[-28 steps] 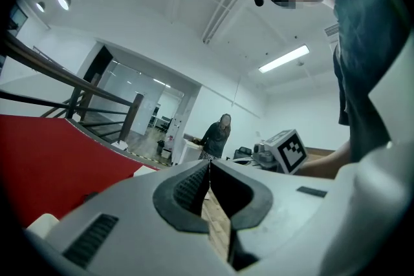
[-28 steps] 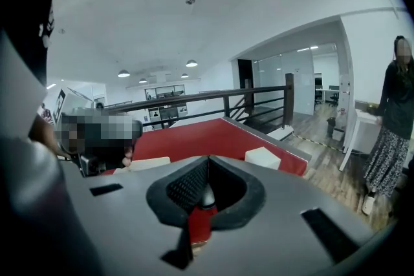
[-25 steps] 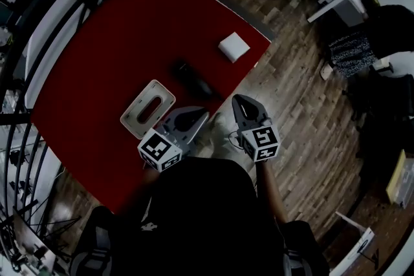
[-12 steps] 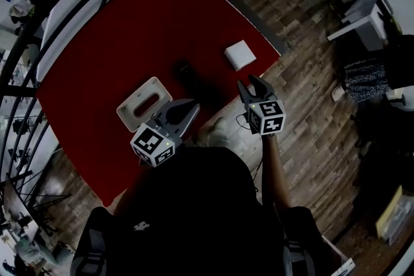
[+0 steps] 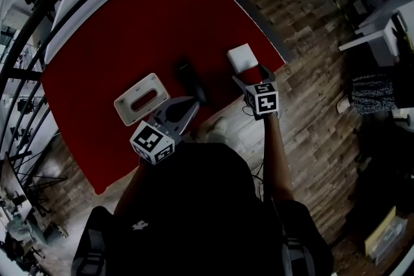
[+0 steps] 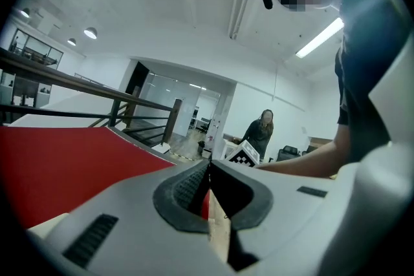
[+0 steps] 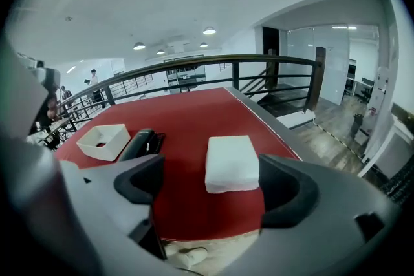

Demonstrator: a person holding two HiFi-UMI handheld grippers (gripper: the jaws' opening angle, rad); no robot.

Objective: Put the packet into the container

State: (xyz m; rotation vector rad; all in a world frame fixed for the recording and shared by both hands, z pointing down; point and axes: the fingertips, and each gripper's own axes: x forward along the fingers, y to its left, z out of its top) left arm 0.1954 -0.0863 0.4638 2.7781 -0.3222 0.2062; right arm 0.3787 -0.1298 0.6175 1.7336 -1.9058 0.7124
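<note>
One white packet (image 5: 241, 58) lies flat on the red table (image 5: 110, 42), close to its right edge and well apart from the white container (image 5: 136, 90), which sits to the left. A dark object (image 5: 191, 77), too dim to name, lies between them. The head view puts the right gripper (image 5: 249, 74) just on the near side of the packet. Only the right gripper view shows the packet (image 7: 231, 163) framed by that gripper's (image 7: 213, 187) jaws. They have just been opening and now stand wide apart, with neither pad touching it. That view also shows the container (image 7: 107, 150) as an open, hollow box at far left, with the dark object (image 7: 139, 144) beside it. The left gripper (image 5: 187, 103) hangs over the table's near edge. Its own view shows the left gripper (image 6: 208, 168) clenched on nothing and catches neither packet nor container, only red tabletop, a dark railing (image 6: 123, 103) and a person (image 6: 259, 134) standing far off.
</note>
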